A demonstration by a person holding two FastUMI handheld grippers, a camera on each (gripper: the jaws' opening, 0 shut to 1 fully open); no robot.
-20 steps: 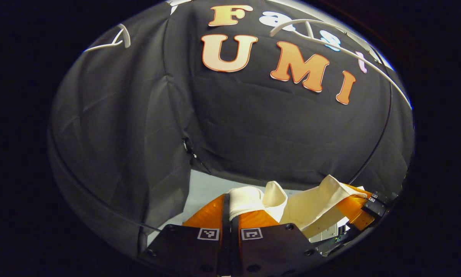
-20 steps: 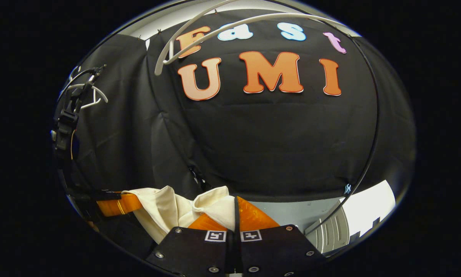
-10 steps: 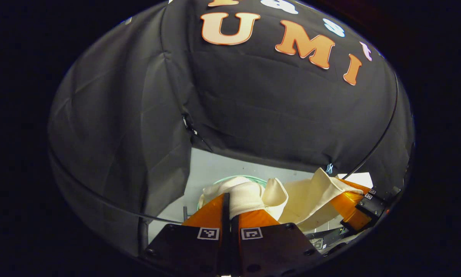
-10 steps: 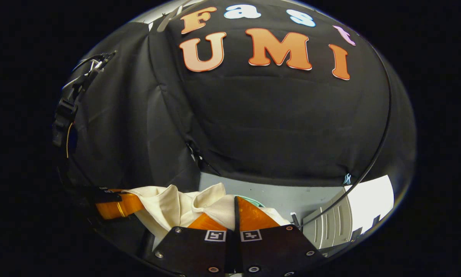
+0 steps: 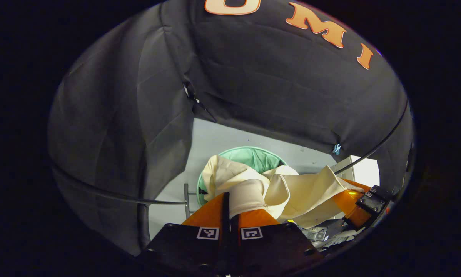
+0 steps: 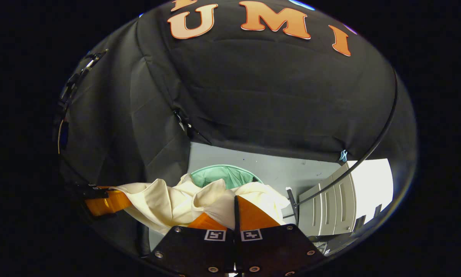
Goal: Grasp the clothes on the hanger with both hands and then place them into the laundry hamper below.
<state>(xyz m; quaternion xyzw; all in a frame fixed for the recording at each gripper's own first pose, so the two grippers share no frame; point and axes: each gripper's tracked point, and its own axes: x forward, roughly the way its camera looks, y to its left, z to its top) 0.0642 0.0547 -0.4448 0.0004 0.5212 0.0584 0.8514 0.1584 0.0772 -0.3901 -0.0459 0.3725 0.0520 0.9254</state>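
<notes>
Your left gripper [image 5: 227,200] is clenched on a bunched fold of the cream shirt [image 5: 292,192], both fingers pressed tight on the cloth. Your right gripper [image 6: 236,204] pinches another fold of the same shirt [image 6: 165,200] the same way. The shirt hangs stretched between the two, slack in the middle, above the green hamper [image 5: 249,157] on the grey floor [image 5: 222,138]. In the right gripper view the hamper [image 6: 222,175] sits just behind the cloth, with a grey cabinet [image 6: 330,204] to its right.

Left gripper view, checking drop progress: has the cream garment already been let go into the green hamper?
No: the left gripper is shut on the cream garment, held above the green hamper.
</notes>
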